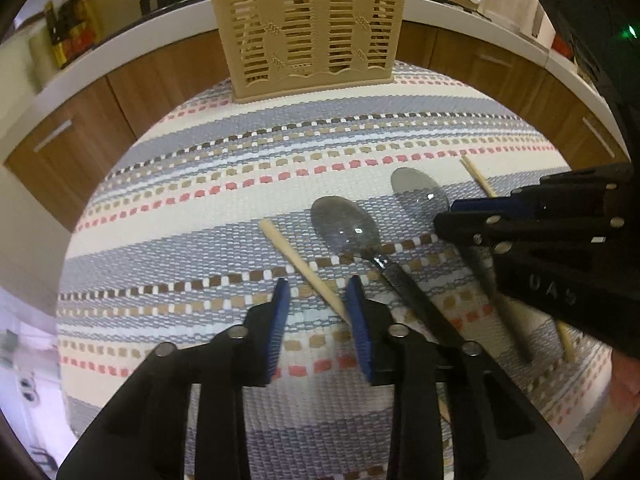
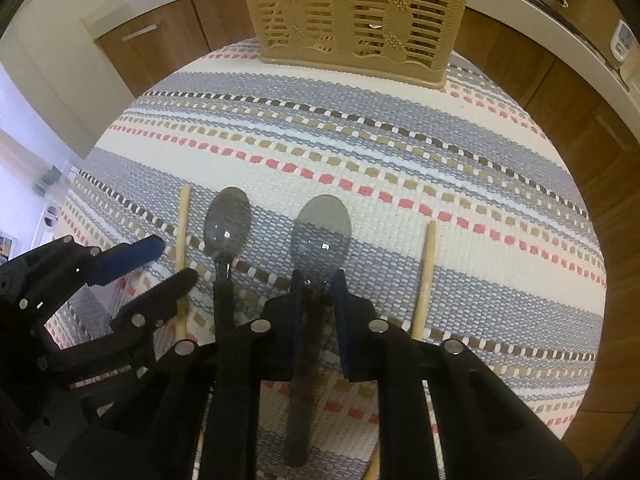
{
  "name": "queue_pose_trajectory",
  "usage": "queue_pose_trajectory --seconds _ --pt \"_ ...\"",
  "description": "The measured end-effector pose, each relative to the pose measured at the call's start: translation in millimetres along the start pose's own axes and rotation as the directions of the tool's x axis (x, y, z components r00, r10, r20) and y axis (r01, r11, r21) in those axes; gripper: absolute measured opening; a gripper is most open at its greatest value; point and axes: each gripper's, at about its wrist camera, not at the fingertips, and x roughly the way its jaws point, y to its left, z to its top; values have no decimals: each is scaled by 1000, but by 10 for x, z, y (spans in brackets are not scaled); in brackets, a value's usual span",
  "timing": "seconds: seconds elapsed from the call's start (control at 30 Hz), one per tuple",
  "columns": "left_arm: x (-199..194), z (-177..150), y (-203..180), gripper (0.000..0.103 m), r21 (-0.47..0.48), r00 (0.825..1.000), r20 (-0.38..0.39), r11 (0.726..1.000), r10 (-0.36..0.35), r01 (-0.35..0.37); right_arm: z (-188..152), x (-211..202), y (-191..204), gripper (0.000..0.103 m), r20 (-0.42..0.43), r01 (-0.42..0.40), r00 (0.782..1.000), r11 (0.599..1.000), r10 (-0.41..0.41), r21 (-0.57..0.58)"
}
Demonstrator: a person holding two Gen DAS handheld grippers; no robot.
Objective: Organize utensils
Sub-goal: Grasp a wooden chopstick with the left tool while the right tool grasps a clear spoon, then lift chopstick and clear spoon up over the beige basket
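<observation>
Two dark-handled metal spoons and two wooden chopsticks lie side by side on a striped woven mat. My left gripper (image 1: 316, 292) is open over the left chopstick (image 1: 296, 260), which runs between its fingers, beside the left spoon (image 1: 346, 226). My right gripper (image 2: 318, 282) is open, its fingers on either side of the neck of the right spoon (image 2: 324, 232). The left spoon (image 2: 227, 220) and right chopstick (image 2: 426, 276) lie to either side. A beige slotted utensil holder (image 1: 308, 28) stands at the mat's far edge; it also shows in the right wrist view (image 2: 356, 12).
The mat (image 1: 240, 168) covers a round table. Wooden cabinets under a white countertop (image 1: 120, 48) curve behind it. The right gripper (image 1: 448, 216) reaches in over the right spoon (image 1: 418, 190) in the left wrist view.
</observation>
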Motion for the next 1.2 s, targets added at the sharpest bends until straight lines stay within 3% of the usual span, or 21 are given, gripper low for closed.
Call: queue_pose_trajectory --seconds 0.17,0.3,0.4,0.67,0.8,0.97,1.2 --pt "-7 15 188 5 57 997 -22 995 -75 76 -39 -61 -173 9 8 -14 1000 998 14 54" --pt "-22 4 370 4 90 985 -50 981 -168 172 -92 -97 -361 9 26 -59 998 988 56 142" --pt "-20 17 483 3 83 980 -70 978 -187 192 -127 -127 -454 8 46 -70 997 976 61 206" --pt "-5 124 534 4 56 978 -106 981 -181 187 -91 -117 -477 9 8 -37 999 976 36 216" --pt "62 262 541 11 62 971 -140 977 -193 203 -4 -42 -347 10 -24 -26 999 981 31 193" --pt "144 386 505 23 96 962 -199 973 -186 208 79 13 -309 13 -61 -38 997 984 50 176" --pt "258 494 335 23 195 949 -287 963 -127 188 144 57 -388 14 -109 -76 989 979 98 190"
